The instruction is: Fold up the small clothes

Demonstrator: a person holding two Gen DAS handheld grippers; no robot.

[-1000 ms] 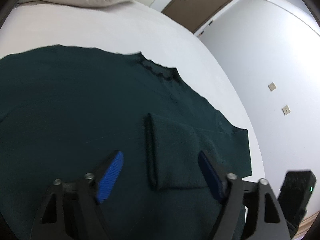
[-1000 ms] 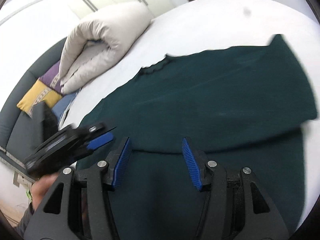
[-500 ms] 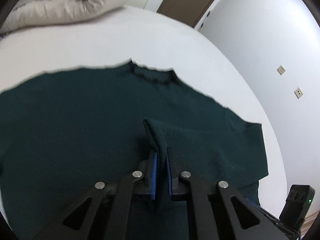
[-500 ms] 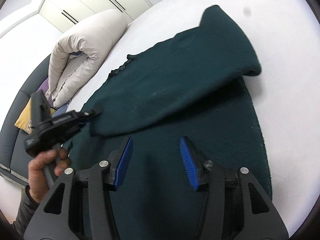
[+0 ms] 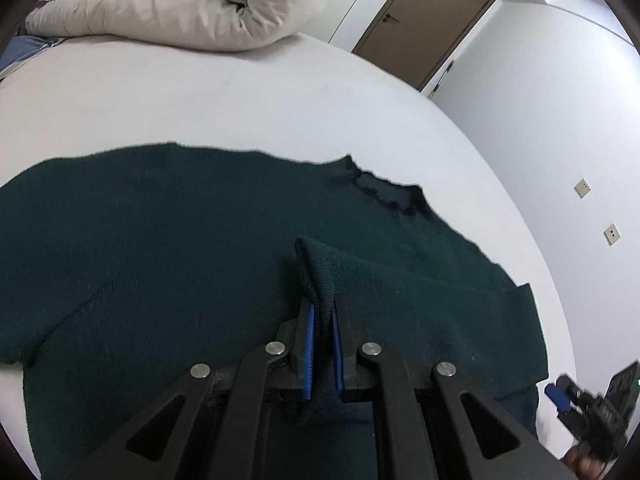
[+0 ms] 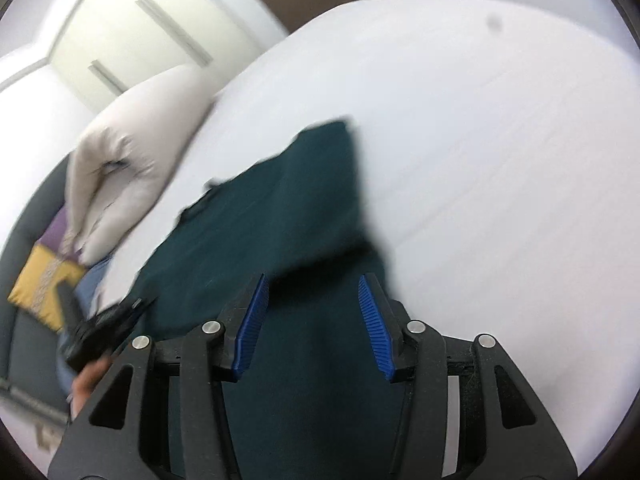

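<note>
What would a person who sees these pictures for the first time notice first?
The eye goes first to the dark green knitted sweater spread flat over the white bed sheet. Next comes the left gripper, shut on the folded-over sleeve cuff at the middle of the sweater. At the head of the bed lies a rolled beige duvet.

Loads of bare bed [image 5: 224, 92] past the sweater [image 5: 152, 248], open all the way to the duvet [image 5: 180, 8] heaped along the top of the left view. In the right view the sheet at right is wide open too. Lower left there is crowded: the left gripper [image 6: 100, 320] and cushions [image 6: 44, 284]. Wall [image 5: 560, 128] closes off the right edge.
</note>
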